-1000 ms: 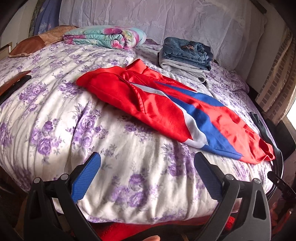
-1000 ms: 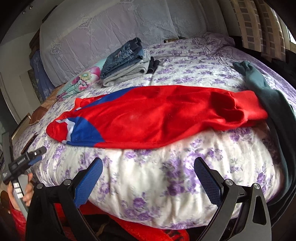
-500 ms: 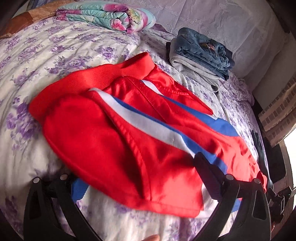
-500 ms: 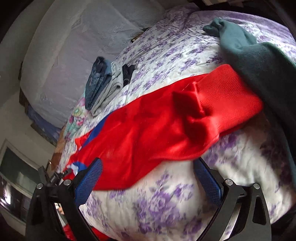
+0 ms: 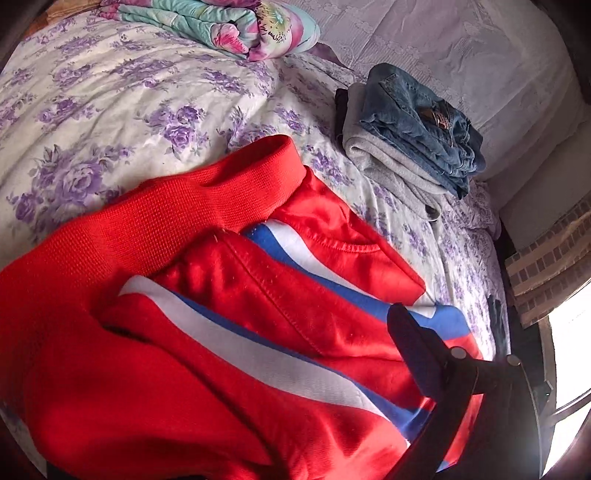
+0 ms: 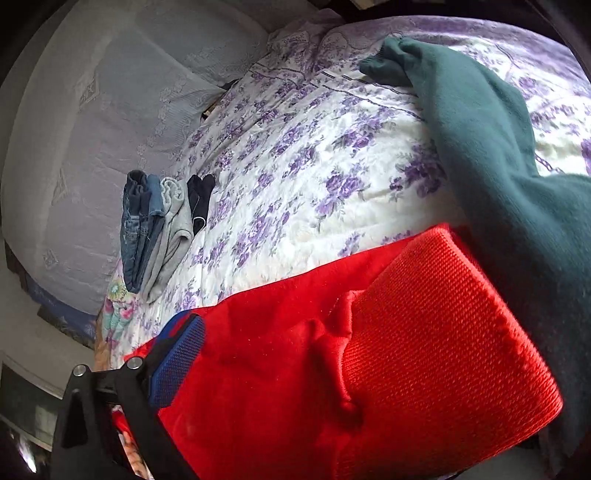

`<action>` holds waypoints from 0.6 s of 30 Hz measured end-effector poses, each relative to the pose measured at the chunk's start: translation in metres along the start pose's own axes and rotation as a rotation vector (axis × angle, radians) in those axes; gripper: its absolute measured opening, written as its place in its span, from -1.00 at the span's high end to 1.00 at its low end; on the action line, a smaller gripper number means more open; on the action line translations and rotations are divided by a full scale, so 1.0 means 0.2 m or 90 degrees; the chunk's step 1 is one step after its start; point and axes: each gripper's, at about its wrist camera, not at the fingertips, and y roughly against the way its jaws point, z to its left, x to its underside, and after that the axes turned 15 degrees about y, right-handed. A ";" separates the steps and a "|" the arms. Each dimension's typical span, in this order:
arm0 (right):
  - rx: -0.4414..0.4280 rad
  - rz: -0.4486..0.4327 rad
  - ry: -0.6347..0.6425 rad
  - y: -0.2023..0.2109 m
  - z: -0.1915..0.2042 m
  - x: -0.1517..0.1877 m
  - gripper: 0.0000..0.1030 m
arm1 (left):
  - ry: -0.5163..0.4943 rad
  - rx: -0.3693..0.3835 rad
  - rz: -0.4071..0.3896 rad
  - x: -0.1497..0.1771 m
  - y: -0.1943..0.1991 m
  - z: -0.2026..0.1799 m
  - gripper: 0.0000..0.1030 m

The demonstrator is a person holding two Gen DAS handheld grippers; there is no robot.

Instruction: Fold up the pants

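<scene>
red pants [image 5: 258, 332], one pair, lie between closing right hand-held gripper [image 6: 332, 387]; left's state unclear.

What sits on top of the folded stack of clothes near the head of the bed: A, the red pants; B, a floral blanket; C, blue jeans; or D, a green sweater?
C: in the left wrist view, folded blue jeans lie on top of a grey garment in the stack, while the red pants are spread out nearer the camera and the floral blanket sits apart.
</scene>
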 end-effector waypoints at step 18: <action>-0.053 -0.013 0.010 -0.08 -0.11 -0.04 0.49 | -0.049 -0.059 -0.110 -0.26 0.38 0.06 -0.81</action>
